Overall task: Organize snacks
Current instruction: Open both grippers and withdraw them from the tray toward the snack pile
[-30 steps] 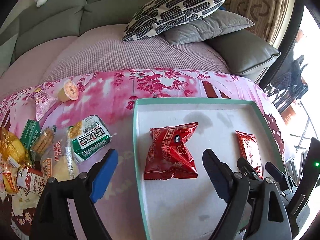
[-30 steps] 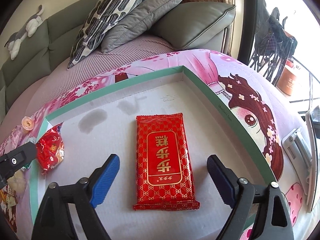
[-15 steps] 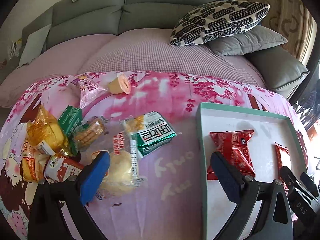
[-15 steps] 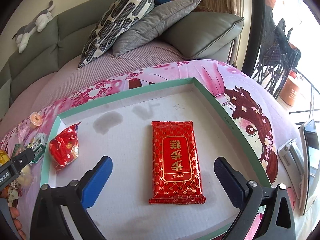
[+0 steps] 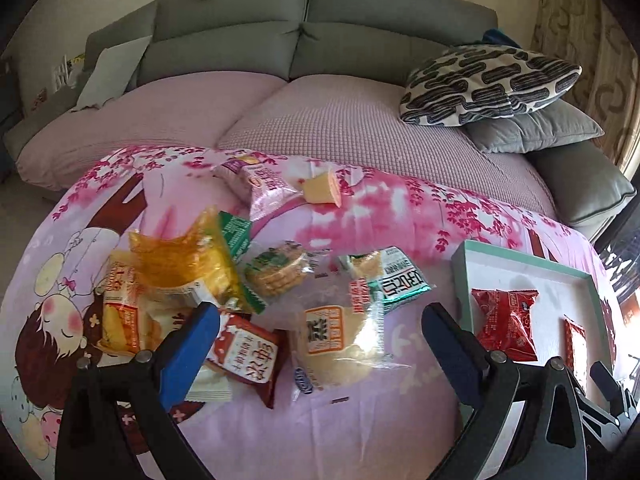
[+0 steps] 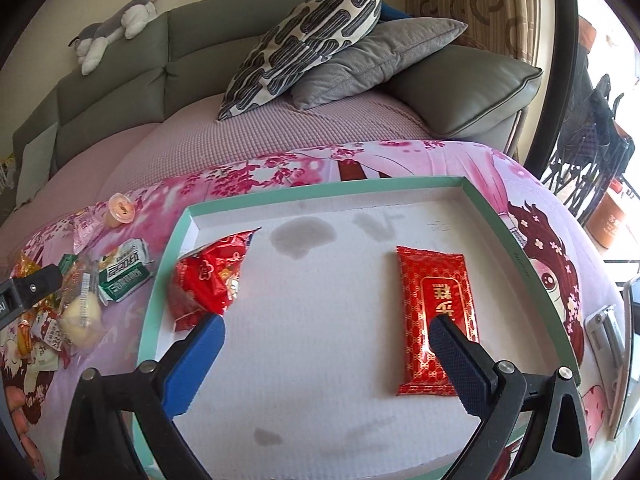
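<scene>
Two red snack pkts [image 6: 436, 312] lie in the green-rimmed tray [image 6: 320, 194], approx. ten more piled left-centre on the counter [image 5: 360, 420], w/ left claw [image 5: 316, 344] and right claw [image 6: 326, 354] both released, empty.

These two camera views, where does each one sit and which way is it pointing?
Left wrist: rides the left gripper, looking forward over the loose snack pile toward the sofa; its two blue-padded fingers show, spread open.
Right wrist: rides the right gripper, looking over the green-rimmed tray; its open fingers show.
Shared: both see the tray, the puffy red packet, the flat red packet and the patterned pillow.
</scene>
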A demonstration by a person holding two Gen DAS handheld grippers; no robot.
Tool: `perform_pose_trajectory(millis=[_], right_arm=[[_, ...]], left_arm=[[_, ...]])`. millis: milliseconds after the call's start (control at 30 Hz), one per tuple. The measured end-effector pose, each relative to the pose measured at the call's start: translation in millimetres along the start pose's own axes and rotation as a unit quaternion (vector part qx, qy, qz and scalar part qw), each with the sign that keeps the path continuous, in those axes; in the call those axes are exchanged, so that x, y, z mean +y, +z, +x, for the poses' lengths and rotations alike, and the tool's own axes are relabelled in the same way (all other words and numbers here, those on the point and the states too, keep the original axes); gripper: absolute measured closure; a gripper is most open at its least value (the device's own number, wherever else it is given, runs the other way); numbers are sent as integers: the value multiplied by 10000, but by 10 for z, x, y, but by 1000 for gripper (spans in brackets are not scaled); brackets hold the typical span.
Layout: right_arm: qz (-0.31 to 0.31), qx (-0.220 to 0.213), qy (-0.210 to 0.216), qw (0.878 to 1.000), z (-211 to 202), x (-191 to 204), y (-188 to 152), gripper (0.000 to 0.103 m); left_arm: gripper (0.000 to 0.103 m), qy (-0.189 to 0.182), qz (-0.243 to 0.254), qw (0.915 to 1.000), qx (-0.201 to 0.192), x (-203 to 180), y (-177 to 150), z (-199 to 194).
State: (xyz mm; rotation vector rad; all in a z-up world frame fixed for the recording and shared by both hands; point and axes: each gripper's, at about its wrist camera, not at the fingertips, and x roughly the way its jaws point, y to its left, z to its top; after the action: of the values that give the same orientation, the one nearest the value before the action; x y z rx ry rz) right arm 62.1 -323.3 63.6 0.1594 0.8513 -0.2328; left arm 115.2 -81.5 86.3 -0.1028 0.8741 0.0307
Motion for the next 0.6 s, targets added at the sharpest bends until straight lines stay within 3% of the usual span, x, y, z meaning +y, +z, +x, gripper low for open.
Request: perform_pose_trajectory(millis=[333,600], right_arm=[[-179,49,515,9985,5,526,-74,0],[-556,120,971,9936,1,1089,-184,0]], left_arm=[[2,606,-438,9972,-63,689,-11,-233],[2,1055,-1033,9889,-133,1271,-25,-314]])
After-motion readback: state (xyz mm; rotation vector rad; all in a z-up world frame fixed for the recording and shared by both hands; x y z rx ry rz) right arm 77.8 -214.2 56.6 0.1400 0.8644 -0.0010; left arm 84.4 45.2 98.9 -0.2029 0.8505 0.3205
